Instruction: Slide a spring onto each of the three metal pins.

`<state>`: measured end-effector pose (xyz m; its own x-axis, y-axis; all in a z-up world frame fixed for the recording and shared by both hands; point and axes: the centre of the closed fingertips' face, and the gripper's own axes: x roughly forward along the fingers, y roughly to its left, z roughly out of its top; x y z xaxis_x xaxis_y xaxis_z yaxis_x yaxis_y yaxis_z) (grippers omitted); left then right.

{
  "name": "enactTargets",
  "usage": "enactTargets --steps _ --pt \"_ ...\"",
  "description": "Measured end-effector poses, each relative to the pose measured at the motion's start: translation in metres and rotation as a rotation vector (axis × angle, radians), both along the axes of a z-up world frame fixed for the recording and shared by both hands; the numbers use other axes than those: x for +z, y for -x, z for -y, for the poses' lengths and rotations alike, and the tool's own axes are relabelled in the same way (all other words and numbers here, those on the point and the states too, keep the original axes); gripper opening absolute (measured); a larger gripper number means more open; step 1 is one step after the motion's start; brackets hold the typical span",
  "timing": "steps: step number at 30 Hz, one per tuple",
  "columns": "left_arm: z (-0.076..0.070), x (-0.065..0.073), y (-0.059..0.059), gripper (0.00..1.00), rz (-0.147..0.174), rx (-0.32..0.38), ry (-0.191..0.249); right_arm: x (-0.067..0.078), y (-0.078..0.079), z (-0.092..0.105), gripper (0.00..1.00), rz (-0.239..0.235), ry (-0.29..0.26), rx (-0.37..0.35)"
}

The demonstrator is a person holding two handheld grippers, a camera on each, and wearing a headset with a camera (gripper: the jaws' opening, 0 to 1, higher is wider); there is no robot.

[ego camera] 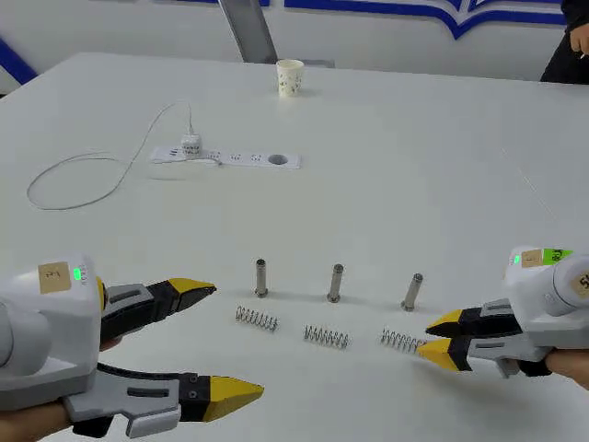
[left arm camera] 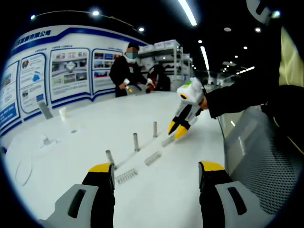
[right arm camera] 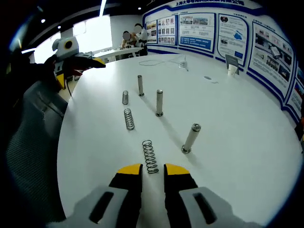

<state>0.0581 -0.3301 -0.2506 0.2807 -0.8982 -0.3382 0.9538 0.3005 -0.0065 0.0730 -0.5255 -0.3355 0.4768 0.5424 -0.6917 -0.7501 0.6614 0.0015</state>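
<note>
Jaws of right gripper (ego camera: 423,336) narrowly apart

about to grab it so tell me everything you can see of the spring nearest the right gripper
The spring is a slim coil of bare silvery wire, seemingly steel, unsqueezed. It lies on its side on the white table, before the rightmost pin and apart from it. Its near end sits at the gap between the right gripper's slightly parted fingers; whether they touch it is unclear.
</note>
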Motion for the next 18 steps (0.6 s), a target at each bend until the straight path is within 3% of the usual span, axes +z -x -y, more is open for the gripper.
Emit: enactTargets --steps 12,18 --pt "0.001 -0.003 0.0 0.73 -0.005 -0.002 -0.007 -0.011 0.001 -0.004 0.16 -0.005 0.041 0.093" --pt "0.002 -0.004 0.001 0.73 -0.007 -0.007 -0.008 -0.015 0.001 -0.003 0.14 -0.009 0.053 0.105"
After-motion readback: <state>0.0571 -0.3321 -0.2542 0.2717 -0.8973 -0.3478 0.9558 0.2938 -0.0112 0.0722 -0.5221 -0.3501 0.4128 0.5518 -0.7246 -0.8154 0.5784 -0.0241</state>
